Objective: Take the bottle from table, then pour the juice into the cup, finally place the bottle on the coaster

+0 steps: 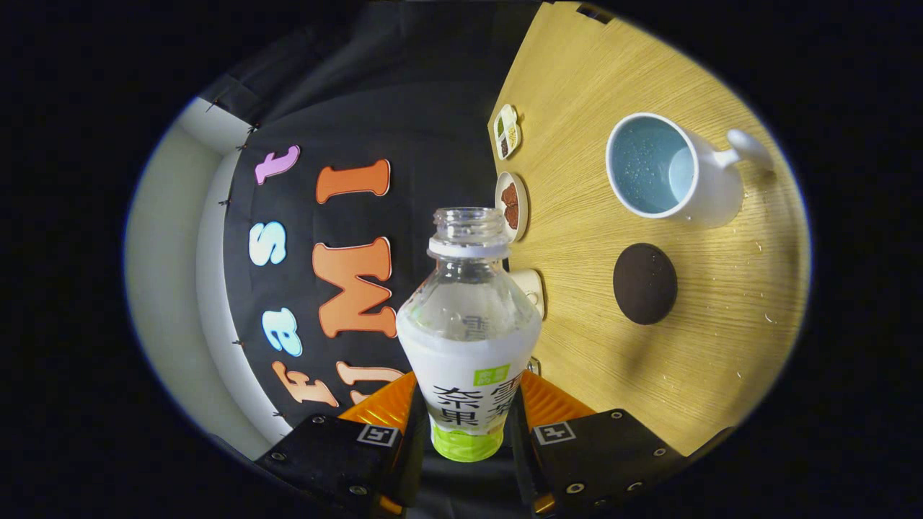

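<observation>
Gripper view shows the hand-held gripper (467,425) clamped on the bottle (468,339), one finger pressing each side of its labelled lower body. The bottle has no cap; its open neck points away from the fingers, and its upper part is clear with no juice visible in it. The whole scene is rolled sideways, so the wooden counter (714,346) stands like a wall beside the bottle. On the counter sits a white cup (670,169) with a pale blue inside and a handle; droplets cling to its inner wall, and I cannot tell how much liquid it holds. Near the cup, apart from it, lies the dark round coaster (645,283), bare. Small drops speckle the wood around both. Along the counter's far edge, just beyond the bottle's neck, stand three small dishes (511,206) in a row.
</observation>
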The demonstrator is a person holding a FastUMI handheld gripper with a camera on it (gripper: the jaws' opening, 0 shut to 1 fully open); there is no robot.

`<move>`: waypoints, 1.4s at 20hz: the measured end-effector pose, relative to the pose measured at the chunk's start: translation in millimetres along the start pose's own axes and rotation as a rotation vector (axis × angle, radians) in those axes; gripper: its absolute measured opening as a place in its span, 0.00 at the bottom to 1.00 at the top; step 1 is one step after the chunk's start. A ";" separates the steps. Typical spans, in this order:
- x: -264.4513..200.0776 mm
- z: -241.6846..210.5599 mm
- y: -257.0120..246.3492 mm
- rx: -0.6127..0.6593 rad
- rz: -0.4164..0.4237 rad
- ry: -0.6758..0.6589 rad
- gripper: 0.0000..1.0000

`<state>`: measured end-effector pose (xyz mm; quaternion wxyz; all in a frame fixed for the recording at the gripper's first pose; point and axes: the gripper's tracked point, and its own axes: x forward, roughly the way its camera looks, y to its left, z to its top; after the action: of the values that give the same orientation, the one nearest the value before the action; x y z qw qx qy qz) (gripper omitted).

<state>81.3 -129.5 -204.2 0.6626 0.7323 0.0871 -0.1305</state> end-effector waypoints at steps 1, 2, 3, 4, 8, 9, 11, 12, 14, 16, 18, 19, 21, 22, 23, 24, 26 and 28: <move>0.4 0.7 -0.3 0.009 0.000 -0.001 0.53; 0.5 1.3 -0.6 0.018 -0.001 -0.001 0.53; 1.2 0.8 -1.6 0.025 0.001 -0.002 0.53; -0.1 2.4 -1.6 0.032 0.002 0.000 0.53; 1.6 4.2 -2.1 0.057 0.004 -0.001 0.53; 2.0 5.8 -1.9 0.062 0.003 -0.001 0.53; -0.2 6.5 -3.9 0.071 -0.001 0.000 0.53; -0.3 7.5 -3.4 0.075 -0.001 -0.001 0.53; -0.2 10.3 -2.7 0.083 0.002 -0.004 0.53; 0.9 10.5 -1.2 0.092 0.005 -0.003 0.53; 0.7 10.9 -0.8 0.106 0.005 -0.001 0.54; 2.2 12.3 -1.1 0.113 0.005 -0.001 0.54; 3.5 12.8 0.0 0.119 0.006 -0.003 0.54; 2.4 10.8 -0.2 0.120 0.003 0.000 0.53; 3.0 11.6 0.4 0.123 0.003 0.001 0.53; 2.6 12.5 0.9 0.129 0.003 0.001 0.53; 2.1 13.2 0.6 0.142 0.000 0.002 0.54; 2.4 11.5 2.4 0.152 0.004 0.005 0.54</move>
<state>83.4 -141.3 -203.7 0.6053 0.7809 0.0772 -0.1335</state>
